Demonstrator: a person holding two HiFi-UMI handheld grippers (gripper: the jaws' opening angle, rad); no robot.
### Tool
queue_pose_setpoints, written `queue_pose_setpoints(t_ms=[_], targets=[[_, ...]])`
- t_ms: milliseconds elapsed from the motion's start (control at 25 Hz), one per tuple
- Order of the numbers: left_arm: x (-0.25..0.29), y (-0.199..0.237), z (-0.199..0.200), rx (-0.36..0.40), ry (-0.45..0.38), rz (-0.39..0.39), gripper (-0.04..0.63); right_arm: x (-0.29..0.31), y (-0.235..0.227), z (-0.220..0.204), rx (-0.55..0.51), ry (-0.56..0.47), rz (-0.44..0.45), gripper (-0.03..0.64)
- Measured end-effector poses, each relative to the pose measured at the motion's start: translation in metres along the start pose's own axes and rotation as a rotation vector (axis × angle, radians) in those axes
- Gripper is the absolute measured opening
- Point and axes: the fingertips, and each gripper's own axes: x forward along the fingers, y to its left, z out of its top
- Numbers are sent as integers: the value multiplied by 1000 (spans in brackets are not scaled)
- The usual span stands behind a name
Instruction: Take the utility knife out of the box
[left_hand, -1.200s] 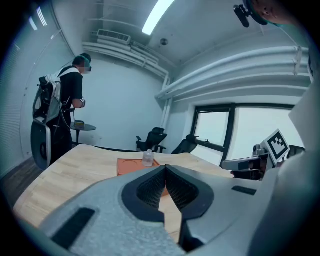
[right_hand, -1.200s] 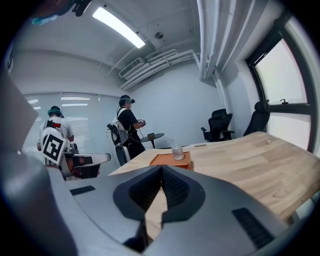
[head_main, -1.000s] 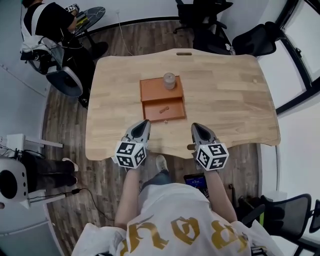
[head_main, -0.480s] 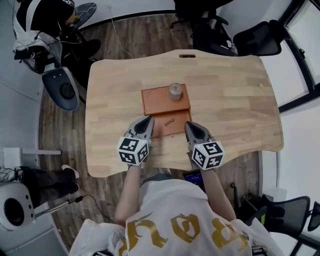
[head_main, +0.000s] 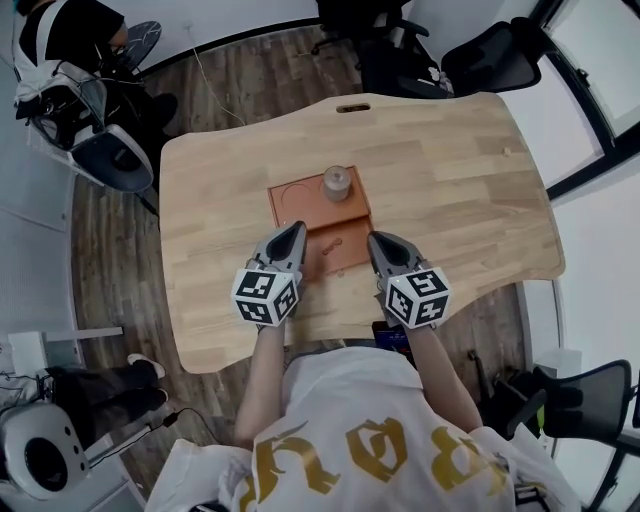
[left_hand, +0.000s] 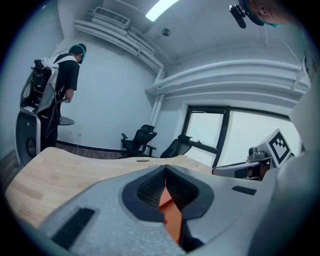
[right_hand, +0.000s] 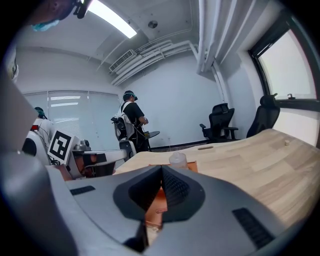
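Both tongs have come forward since a second ago, from the near edge of the bench up to the box, whose near half their tips now flank.

From the head view, the left tongs (head_main: 292, 230) point at the near left corner of the orange box (head_main: 300, 195) and the right tongs (head_main: 376, 240) at its near right corner. The utility knife (head_main: 331, 245) lies in the near half of the box, between the two tips and touched by neither. Beyond both tips, a grey jar (head_main: 337, 182) stands upright on the far half of the box, on the right tongs' side. The box sits about mid-bench (head_main: 450, 180), and a marker cube caps the rear of each of the tongs.

In the left gripper view, the left tongs (left_hand: 165, 169) have their jaws together at the tips and hold nothing. The narrow gap behind the tips shows only the orange of the box (left_hand: 172, 220). The bench (left_hand: 60, 170) runs away to the left, where a person (left_hand: 60, 75) stands beyond its far end. To the right, the marker cube (left_hand: 280, 145) of the right tongs shows.

In the right gripper view, the right tongs (right_hand: 161, 169) are likewise closed tip to tip, with nothing held. Just past the tips stands the jar (right_hand: 178, 160), with the box's orange edge (right_hand: 194, 166) beside it. More orange shows through the gap below the tips. The left tongs' marker cube (right_hand: 61, 145) shows well to the left.
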Motion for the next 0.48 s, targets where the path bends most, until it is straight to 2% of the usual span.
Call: queue_pose_setpoints(t_ms=[200, 480], targets=[[6, -1, 2, 22, -15, 17, 11, -2, -10, 1, -5, -9, 4, 11], [10, 4, -4, 25, 6, 37, 11, 4, -27, -5, 21, 1, 2, 12]])
